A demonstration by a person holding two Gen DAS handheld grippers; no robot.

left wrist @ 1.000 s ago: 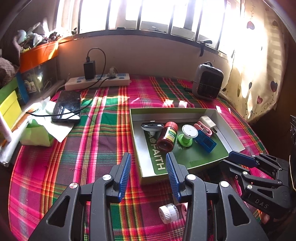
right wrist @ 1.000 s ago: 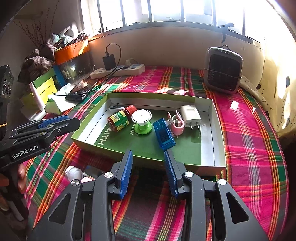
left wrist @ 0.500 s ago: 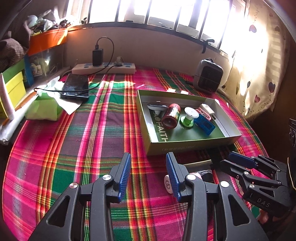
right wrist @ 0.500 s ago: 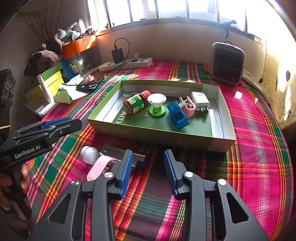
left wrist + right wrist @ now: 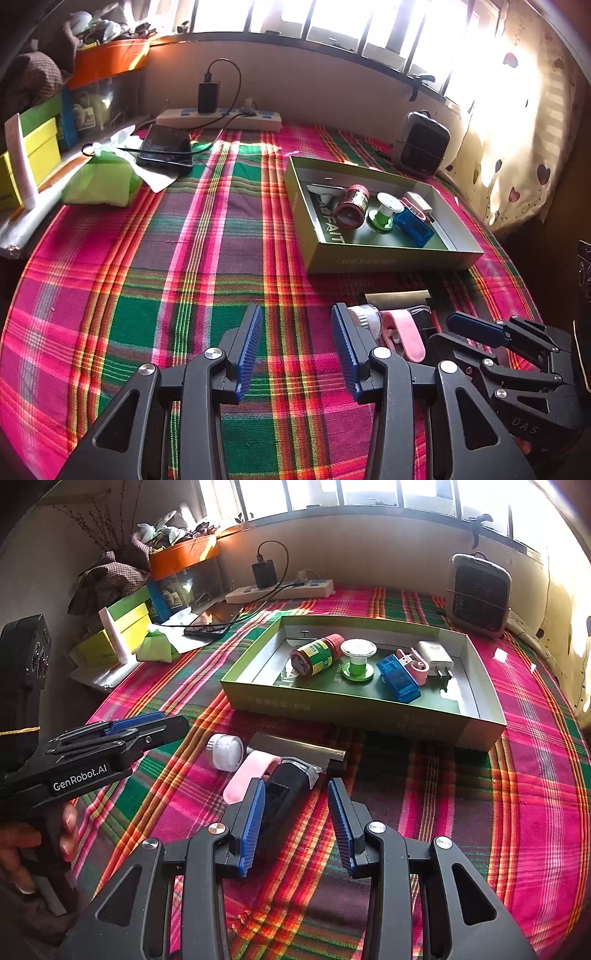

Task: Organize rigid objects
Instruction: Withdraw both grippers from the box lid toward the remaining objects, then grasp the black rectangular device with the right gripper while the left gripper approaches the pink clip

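1. A woven plaid cloth [image 5: 461, 794] in pink, green and orange stripes covers the surface.
2. A shallow rectangular green cardboard tray [image 5: 369, 709] sits on it, its rim thin and its floor printed with pale letters.
3. Inside the tray lie a red-capped cylindrical bottle [image 5: 316, 655] on its side, a round white-topped spool [image 5: 357, 657] on a green base, a translucent blue plastic box [image 5: 399, 677], a pink clip [image 5: 415, 664] and a boxy white charger [image 5: 436, 657].
4. In front of the tray, loose on the cloth, lie a ribbed white cap [image 5: 225, 751], a smooth pink strip [image 5: 249, 775], a flat metallic bar [image 5: 299, 747] and a glossy black block [image 5: 288, 786].
5. The right gripper [image 5: 295, 823] hovers with its ridged blue pads [image 5: 253, 823] moderately apart and empty; the black block's near end lies just beyond them.
6. The left gripper [image 5: 295, 343] also stands parted and empty over bare cloth, the white cap just beside its right pad.
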